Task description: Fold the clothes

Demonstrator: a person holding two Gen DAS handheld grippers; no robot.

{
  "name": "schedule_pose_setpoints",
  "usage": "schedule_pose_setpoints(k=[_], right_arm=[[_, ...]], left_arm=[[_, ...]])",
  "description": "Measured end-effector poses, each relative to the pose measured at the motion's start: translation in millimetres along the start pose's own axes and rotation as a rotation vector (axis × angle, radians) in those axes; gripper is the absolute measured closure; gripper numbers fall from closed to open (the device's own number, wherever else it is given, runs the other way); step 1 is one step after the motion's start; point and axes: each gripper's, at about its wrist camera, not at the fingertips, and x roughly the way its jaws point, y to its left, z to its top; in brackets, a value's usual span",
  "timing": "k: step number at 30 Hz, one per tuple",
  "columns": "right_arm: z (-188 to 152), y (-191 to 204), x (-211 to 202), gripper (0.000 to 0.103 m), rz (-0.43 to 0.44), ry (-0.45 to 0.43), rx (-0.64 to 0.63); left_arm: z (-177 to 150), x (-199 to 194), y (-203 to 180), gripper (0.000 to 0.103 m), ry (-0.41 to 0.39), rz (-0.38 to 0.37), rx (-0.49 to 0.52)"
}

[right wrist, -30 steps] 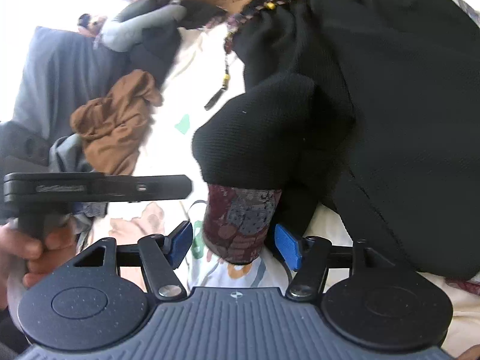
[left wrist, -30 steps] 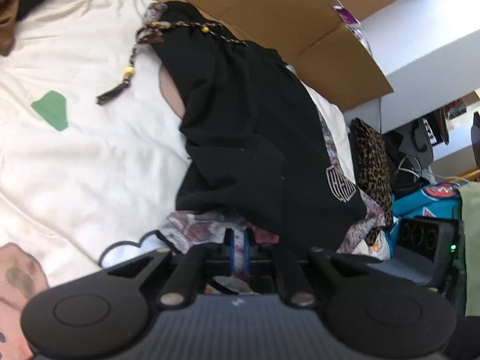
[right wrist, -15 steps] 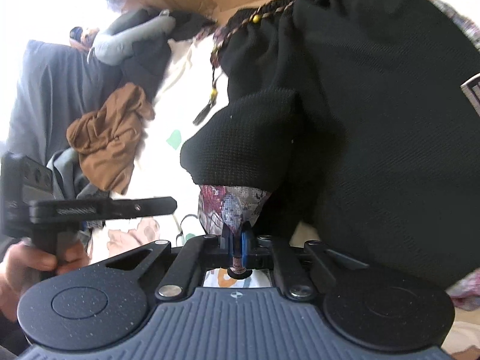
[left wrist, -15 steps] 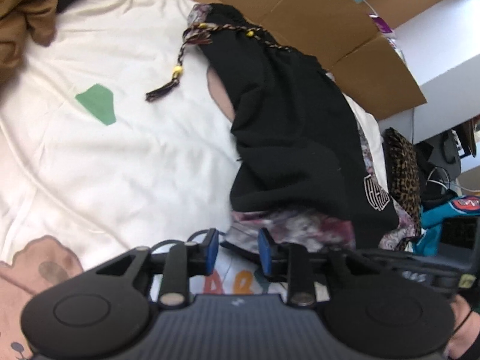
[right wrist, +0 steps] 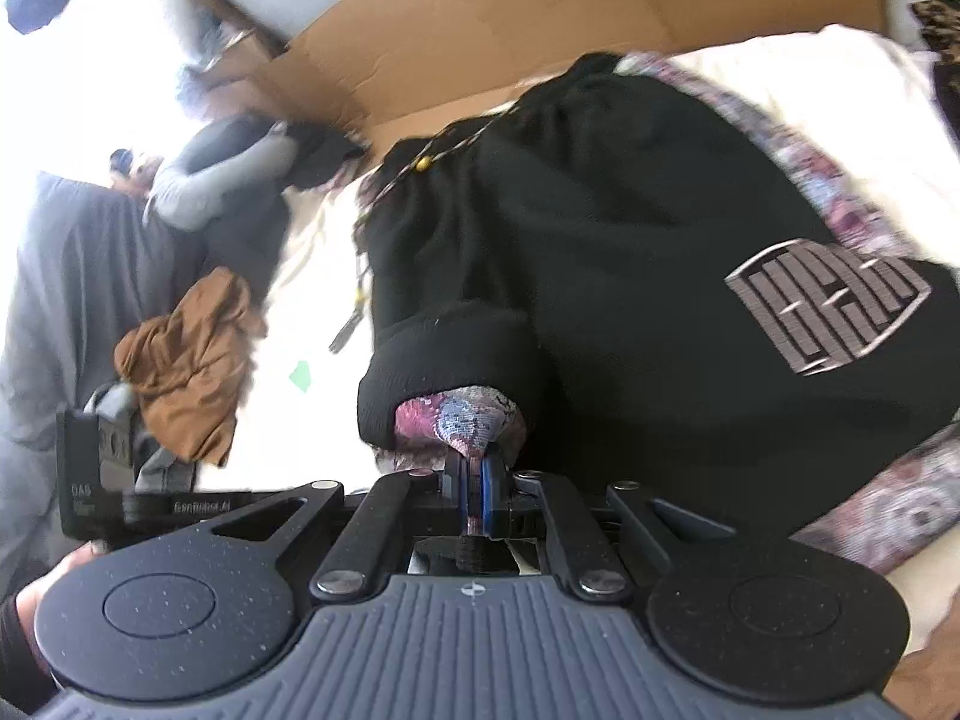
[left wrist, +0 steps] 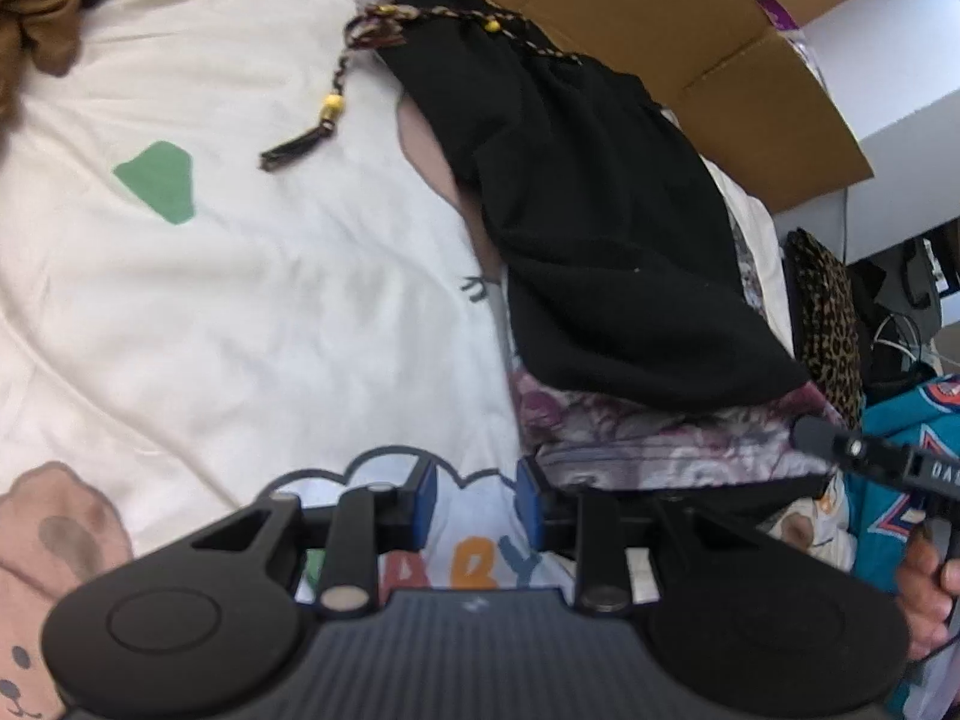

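**Cuff pinched on the right, nothing held on the left**

Garment (left wrist: 600, 228) of black knit is seen spread across a cream bedsheet (left wrist: 240, 276), which serves as the reference here. On the sheet, a floral-patterned lining is shown at the garment's near hem, and a braided cord with yellow beads and a tassel (left wrist: 324, 120) trails from its far edge. In the right wrist view, a grey woven emblem (right wrist: 828, 312) is visible on the black cloth; its lettering cannot be read.

The right gripper (right wrist: 474, 480) is closed tight, with a fold of the floral cuff (right wrist: 462, 420) pressed between its blue pads; how much cloth lies behind the pads is hidden. The left gripper (left wrist: 474, 507) is held above the sheet's printed letters with its fingers apart and nothing between them, its right pad just beside the floral hem; contact cannot be judged.

Beyond the sheet's far edge, flattened cardboard (left wrist: 690, 18) is seen. A brown garment (right wrist: 192, 360) lies at the sheet's edge, partly cut off in the left view. Much of the right view's upper left is washed out and blurred.
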Motion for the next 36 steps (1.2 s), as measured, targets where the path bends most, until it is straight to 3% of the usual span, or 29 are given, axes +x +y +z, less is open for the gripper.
schedule_pose_setpoints(k=[9, 18, 26, 33, 36], right_arm=[[21, -39, -28, 0.101, -0.114, -0.093, 0.018], [23, -63, -37, 0.101, -0.216, -0.126, 0.018], [21, -77, -37, 0.101, -0.261, -0.133, 0.020], [19, -80, -37, 0.101, -0.258, -0.130, 0.020], [18, -81, -36, 0.101, -0.260, -0.126, 0.019]], left_arm=[[-2, 23, -27, 0.072, 0.040, -0.010, 0.060], [-7, 48, -59, 0.070, 0.093, -0.057, 0.112], [-12, 72, -71, 0.070, 0.155, -0.088, 0.064], [-14, 91, -79, 0.070, 0.197, -0.028, 0.017], [-13, 94, -78, 0.070, 0.202, -0.048, -0.032]])
